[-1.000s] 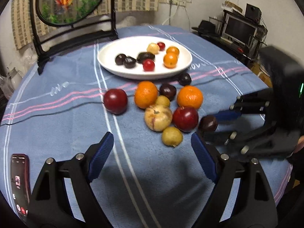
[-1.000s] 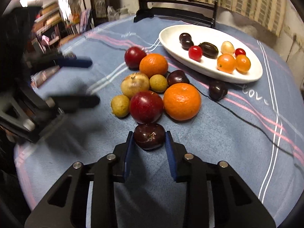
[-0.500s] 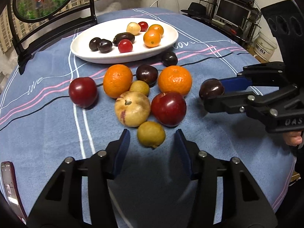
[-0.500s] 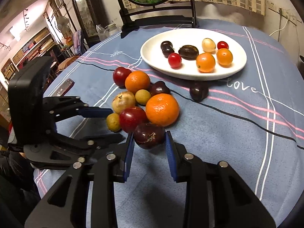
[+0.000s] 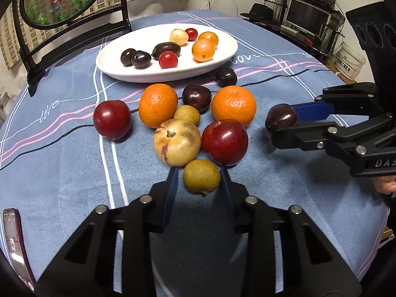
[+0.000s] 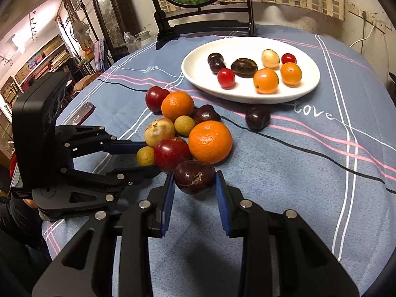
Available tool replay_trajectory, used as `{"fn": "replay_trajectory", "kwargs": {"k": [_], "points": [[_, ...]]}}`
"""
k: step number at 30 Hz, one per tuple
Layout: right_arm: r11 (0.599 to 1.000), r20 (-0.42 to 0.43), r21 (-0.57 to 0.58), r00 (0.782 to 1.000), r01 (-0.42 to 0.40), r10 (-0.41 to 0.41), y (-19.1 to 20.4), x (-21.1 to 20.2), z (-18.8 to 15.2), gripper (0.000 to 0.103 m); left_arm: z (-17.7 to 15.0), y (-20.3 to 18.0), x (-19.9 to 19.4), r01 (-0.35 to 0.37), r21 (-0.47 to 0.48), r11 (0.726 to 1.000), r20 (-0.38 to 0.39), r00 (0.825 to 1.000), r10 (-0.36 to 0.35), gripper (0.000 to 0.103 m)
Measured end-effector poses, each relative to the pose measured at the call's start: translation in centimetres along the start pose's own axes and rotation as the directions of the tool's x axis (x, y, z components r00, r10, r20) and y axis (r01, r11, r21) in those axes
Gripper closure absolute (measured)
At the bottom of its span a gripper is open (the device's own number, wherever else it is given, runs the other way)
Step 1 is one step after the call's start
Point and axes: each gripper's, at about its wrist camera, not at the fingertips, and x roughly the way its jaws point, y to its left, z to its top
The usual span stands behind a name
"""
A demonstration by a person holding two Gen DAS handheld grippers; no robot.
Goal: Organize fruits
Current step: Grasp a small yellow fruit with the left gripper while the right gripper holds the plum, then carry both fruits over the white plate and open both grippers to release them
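A blue tablecloth (image 6: 284, 163) striped pink, white and black carries a white plate (image 6: 198, 66), orange mandarins (image 6: 210, 141) and dark purple plums (image 6: 257, 118).

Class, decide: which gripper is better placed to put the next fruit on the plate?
Right. The right gripper already grips a dark plum; the left gripper only straddles a yellow fruit, not yet closed. The white plate lies ahead.

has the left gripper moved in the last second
Yes. The left gripper has advanced toward the fruit pile and narrowed; its fingers now flank the small yellow fruit, earlier well ahead of them.
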Motion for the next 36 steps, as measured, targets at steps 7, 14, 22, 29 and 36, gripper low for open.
{"fn": "replay_trajectory", "kwargs": {"k": [7,14,22,29,36], "points": [[1.000,0.003,0.000,1.000,-0.002,0.002,-0.1,0.2,-0.1,0.070,-0.3,0.1,-0.3,0.019,-0.023,1.000,-0.004,1.000,-0.019,0.073],[0.996,0.160,0.083,0.987,-0.016,0.003,-2.2,-1.4,2.3,0.070,2.1,2.8,-3.2,0.050,-0.130,0.990,0.089,0.995,-0.039,0.074],[0.967,0.282,0.245,0.949,0.071,-0.141,-7.6,0.6,7.5,0.070,10.8,5.1,-1.7,-0.025,-0.205,0.978,0.193,0.979,0.065,0.074],[0.956,0.265,0.284,0.953,0.068,-0.146,-10.2,3.1,10.1,0.070,14.0,7.3,3.0,-0.067,-0.268,0.961,0.127,0.986,0.104,0.074],[0.965,0.238,0.259,0.966,0.038,-0.102,-10.0,4.2,10.7,0.056,14.0,7.5,4.1,-0.127,-0.261,0.957,0.096,0.983,0.156,0.038]]}}
